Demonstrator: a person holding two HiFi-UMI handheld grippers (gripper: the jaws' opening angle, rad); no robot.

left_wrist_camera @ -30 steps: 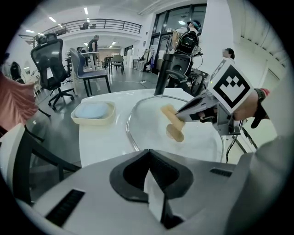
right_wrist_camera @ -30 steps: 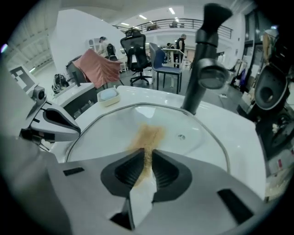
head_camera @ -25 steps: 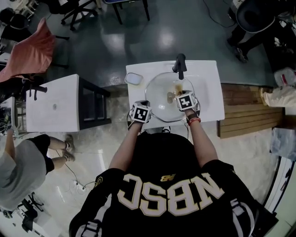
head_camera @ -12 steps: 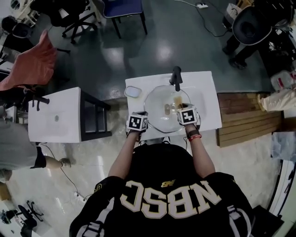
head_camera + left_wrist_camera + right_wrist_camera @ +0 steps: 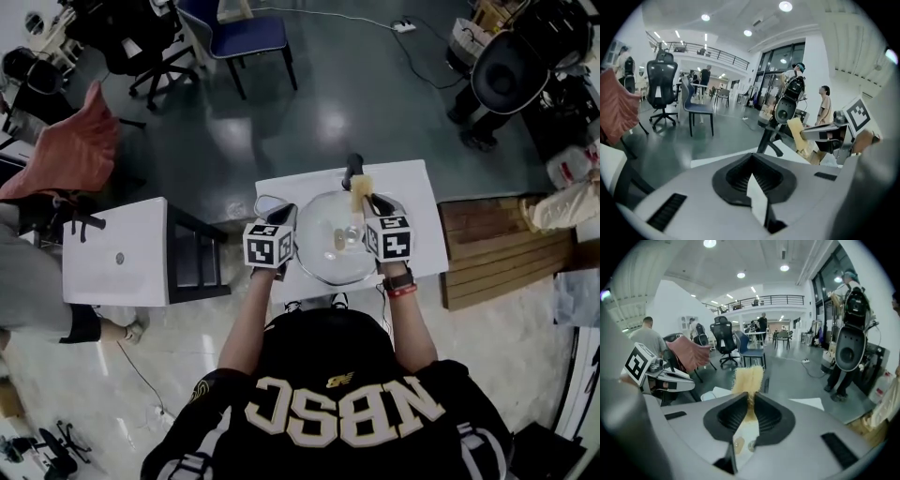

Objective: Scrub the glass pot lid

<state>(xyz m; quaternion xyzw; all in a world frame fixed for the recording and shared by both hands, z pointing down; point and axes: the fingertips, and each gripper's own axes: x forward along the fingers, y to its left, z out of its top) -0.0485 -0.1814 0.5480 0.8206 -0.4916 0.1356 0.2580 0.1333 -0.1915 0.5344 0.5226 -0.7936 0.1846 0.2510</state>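
Mid-scrub, I think. My right tool pinches sponge up over glass pot lid. Left tool closed, looks empty. Next: bring sponge down onto glass.

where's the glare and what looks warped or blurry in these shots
Head view: lamp reflections glare as pale patches on the glossy floor. Left gripper view: heavy fisheye, black corners, its own close-up jaws soft. Right gripper view: same fisheye, ceiling lamps blown out, the sponge in the right gripper fairly sharp.
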